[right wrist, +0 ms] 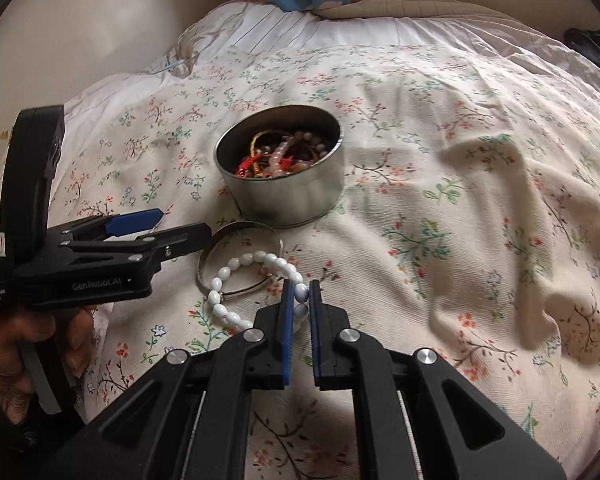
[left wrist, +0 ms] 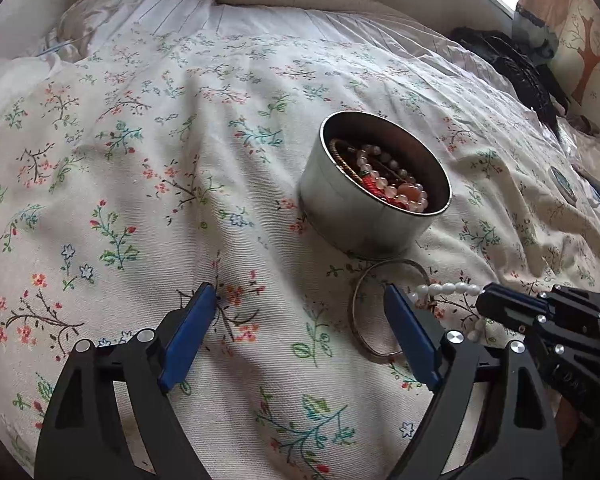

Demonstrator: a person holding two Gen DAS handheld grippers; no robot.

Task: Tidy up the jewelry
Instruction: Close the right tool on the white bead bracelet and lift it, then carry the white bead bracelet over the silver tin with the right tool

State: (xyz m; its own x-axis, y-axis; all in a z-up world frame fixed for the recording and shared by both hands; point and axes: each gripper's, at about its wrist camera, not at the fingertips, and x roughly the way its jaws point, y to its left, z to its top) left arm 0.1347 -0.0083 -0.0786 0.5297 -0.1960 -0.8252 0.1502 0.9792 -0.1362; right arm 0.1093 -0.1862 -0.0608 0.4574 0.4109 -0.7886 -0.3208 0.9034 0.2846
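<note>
A round metal tin point(left wrist: 364, 216) point(right wrist: 300, 196) stands on the flowered bedspread, holding several bead bracelets and red cords. In front of it lies a thin silver bangle point(left wrist: 358, 320) point(right wrist: 240, 228) with a white bead bracelet point(left wrist: 448, 290) point(right wrist: 244, 262) across it. My right gripper point(right wrist: 301, 286) point(left wrist: 484, 300) is shut on the white bead bracelet, a bead pinched between its blue pads. My left gripper point(left wrist: 300, 292) point(right wrist: 180, 226) stands open just above the cloth, its right finger over the bangle, nothing between its pads.
The bedspread point(left wrist: 180, 160) is creased, with a raised fold point(right wrist: 500, 168) to the right. A dark garment point(left wrist: 512, 68) lies at the far right, pillows point(right wrist: 260, 20) at the head. A hand point(right wrist: 28, 352) holds the left gripper's handle.
</note>
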